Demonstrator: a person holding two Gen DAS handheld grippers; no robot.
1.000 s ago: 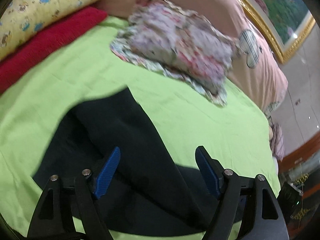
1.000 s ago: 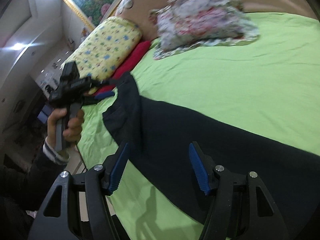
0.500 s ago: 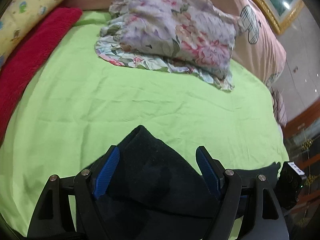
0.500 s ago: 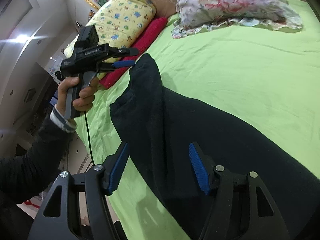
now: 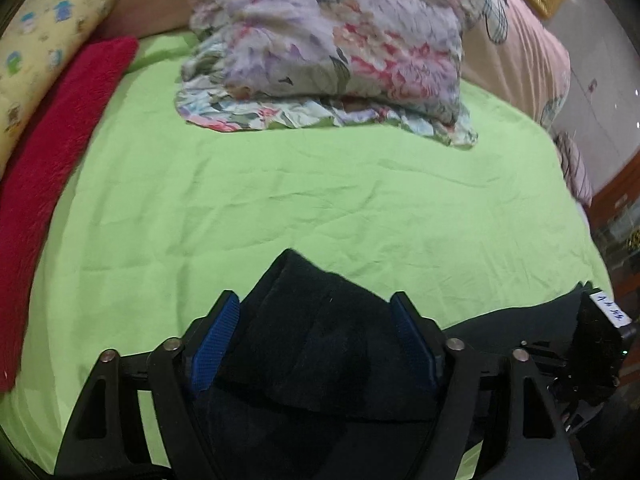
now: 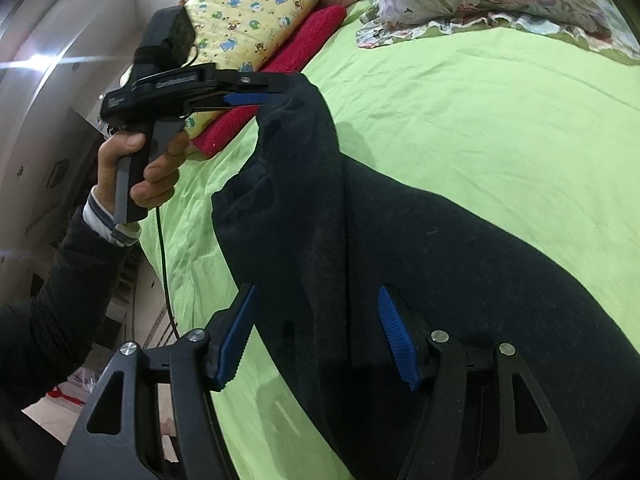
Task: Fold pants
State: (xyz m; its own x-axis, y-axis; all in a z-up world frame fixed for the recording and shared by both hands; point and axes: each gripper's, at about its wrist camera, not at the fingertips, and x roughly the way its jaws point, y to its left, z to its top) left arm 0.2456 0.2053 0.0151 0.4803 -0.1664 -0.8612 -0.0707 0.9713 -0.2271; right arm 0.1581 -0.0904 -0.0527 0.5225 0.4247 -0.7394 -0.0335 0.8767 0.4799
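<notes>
Pants (image 6: 420,240), dark, lie across the green sheet (image 6: 500,120) near the bed's front edge, one end bunched and lifted at the left side. Left gripper (image 5: 316,344) has that raised end between its fingers; jaws have just been closing, cloth sits between them, but the left wrist view shows gaps beside the blue pads, so not a firm clamp yet. In the right wrist view its tip meets the peak of the fabric, grip itself hidden by cloth. Right gripper (image 6: 316,336) hangs over the middle of the pants with jaws apart, fabric under them, nothing pinched. Step looks like the pickup for the first fold, barely begun. Next move likely needs both to close fully on the cloth, then carry this end over the rest. Floral pillow (image 5: 340,52) lies well apart at the head.
</notes>
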